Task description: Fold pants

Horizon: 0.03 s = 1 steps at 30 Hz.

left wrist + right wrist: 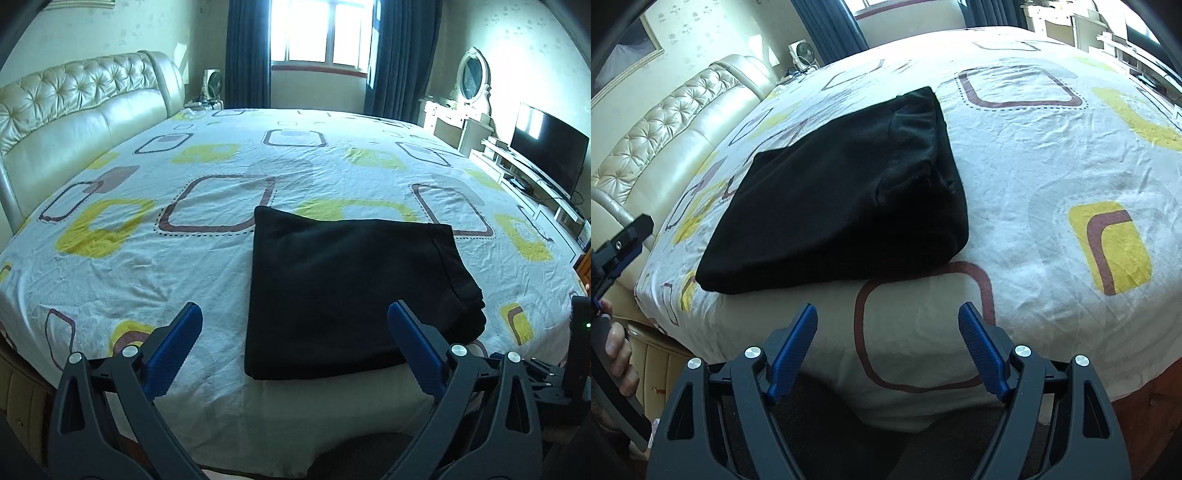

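- Pants (343,291), black, lie folded into a compact rectangle on the bed (184,258), close to its near edge.
- The folded stack looks several layers thick, with bunched fabric along its right side in the left wrist view.
- The bed sheet is white with yellow and brown rounded-square patterns and shows light creases around the pants.
- The left gripper (295,332) hangs above the near edge of the bed, its jaws spread as wide as they go, with nothing clasped; the near left corner of the pants shows in the gap between the blue pads (177,347) but is not touched.
- The right gripper (888,332) hovers over the bed edge, short of the pants, its jaws wide apart and empty.
- A tufted cream headboard (74,110) stands to the left, and a television (546,147) to the right.
- A hand (620,354) shows at the left edge of the right wrist view.
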{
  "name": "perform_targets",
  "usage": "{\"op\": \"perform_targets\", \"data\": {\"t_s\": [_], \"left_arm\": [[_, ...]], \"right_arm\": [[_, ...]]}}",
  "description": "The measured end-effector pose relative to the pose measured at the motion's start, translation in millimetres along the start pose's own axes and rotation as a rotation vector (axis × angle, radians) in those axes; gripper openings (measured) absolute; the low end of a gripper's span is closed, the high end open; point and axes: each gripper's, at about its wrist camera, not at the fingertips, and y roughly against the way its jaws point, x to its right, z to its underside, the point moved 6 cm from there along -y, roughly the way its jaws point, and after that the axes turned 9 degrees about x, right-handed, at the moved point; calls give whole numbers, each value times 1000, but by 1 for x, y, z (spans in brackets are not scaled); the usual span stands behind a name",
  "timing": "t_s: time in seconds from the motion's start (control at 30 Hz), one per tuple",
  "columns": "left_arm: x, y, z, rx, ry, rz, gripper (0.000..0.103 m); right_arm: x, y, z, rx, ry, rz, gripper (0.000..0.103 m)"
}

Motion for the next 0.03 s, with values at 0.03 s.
{"op": "perform_targets", "data": {"t_s": [0.03], "left_arm": [[-10,-5,-2,-4,18,-15,101]], "right_arm": [[3,1,-7,9,-4,0,78]]}}
